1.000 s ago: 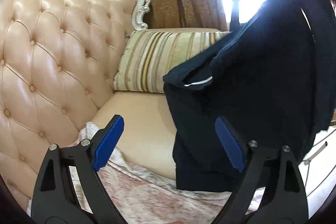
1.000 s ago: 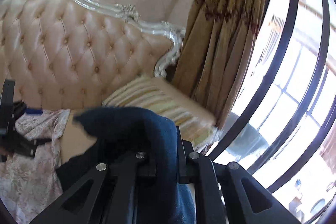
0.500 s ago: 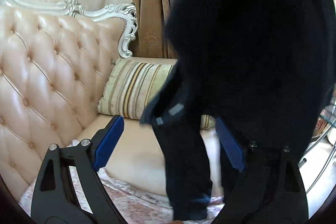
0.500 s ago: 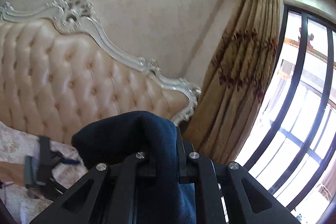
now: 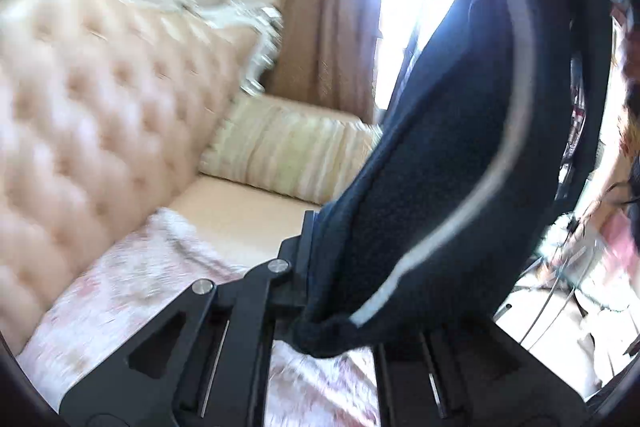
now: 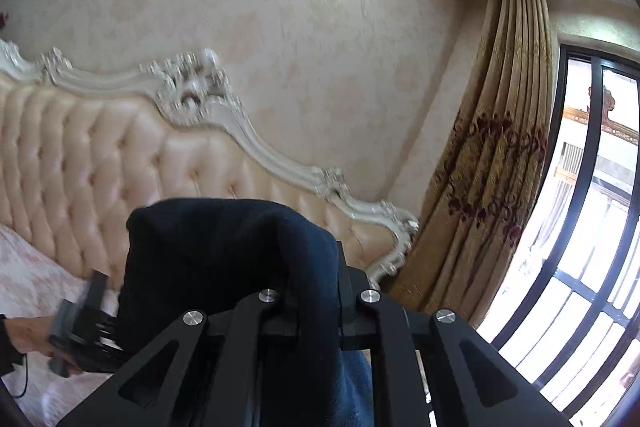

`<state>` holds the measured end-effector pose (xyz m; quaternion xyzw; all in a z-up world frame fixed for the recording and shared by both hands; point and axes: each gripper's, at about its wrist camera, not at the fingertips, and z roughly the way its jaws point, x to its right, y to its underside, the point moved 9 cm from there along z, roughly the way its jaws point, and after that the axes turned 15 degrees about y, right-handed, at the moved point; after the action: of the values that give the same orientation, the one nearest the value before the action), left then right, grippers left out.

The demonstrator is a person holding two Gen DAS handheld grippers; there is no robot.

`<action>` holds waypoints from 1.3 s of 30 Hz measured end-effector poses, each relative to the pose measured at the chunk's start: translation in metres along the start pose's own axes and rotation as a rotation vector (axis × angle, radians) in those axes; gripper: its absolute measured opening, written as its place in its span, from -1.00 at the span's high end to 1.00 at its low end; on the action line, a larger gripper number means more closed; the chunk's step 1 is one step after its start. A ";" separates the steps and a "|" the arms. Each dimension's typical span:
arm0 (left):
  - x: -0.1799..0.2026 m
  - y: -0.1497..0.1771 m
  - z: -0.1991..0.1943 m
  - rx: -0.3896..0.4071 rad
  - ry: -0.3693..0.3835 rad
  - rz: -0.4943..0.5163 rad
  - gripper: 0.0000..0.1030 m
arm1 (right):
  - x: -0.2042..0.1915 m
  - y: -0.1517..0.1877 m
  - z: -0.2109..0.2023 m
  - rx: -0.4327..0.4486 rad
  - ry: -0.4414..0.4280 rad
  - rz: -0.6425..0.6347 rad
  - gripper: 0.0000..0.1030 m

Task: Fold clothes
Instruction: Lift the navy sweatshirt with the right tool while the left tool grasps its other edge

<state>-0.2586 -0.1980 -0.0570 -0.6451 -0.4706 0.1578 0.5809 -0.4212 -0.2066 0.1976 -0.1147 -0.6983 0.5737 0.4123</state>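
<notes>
A dark navy garment (image 5: 448,155) with a thin white stripe hangs in the air in front of the sofa, stretched from upper right down to my left gripper (image 5: 332,291). The left gripper is shut on its lower edge, with cloth bunched between the jaws. In the right wrist view the same garment (image 6: 224,259) drapes over my right gripper (image 6: 316,303), which is shut on it and held high. The left gripper and the hand holding it (image 6: 80,331) show low at the left there.
A beige tufted sofa (image 5: 92,115) with a carved white frame stands behind. A striped cushion (image 5: 292,151) lies at its end. A pink floral cloth (image 5: 132,291) covers the seat. Gold curtains (image 6: 496,163) and a large window (image 6: 592,227) are on the right.
My left gripper was open and empty; it has closed on the garment's lower edge. My right gripper has risen higher with the garment.
</notes>
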 end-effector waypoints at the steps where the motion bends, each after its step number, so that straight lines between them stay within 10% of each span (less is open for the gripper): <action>1: 0.007 -0.010 -0.035 0.031 -0.047 0.001 0.89 | -0.001 -0.007 -0.010 0.019 -0.012 0.019 0.81; 10: 0.118 -0.094 -0.310 0.175 -0.505 0.077 0.89 | -0.015 -0.072 -0.118 0.173 -0.197 0.236 0.81; 17: 0.203 -0.058 -0.452 0.215 -0.775 0.068 0.89 | -0.064 -0.068 -0.181 0.162 -0.377 0.296 0.81; 31: 0.205 0.122 -0.496 0.078 -1.014 -0.174 0.89 | -0.210 0.082 -0.266 -0.043 -0.506 0.212 0.81; 39: 0.098 0.150 -0.459 -0.054 -1.023 -0.280 0.89 | -0.267 0.151 -0.219 -0.190 -0.490 0.111 0.81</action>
<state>0.1990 -0.3786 -0.0314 -0.4316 -0.7793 0.3611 0.2756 -0.1444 -0.1737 -0.0562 -0.0488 -0.8207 0.5380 0.1862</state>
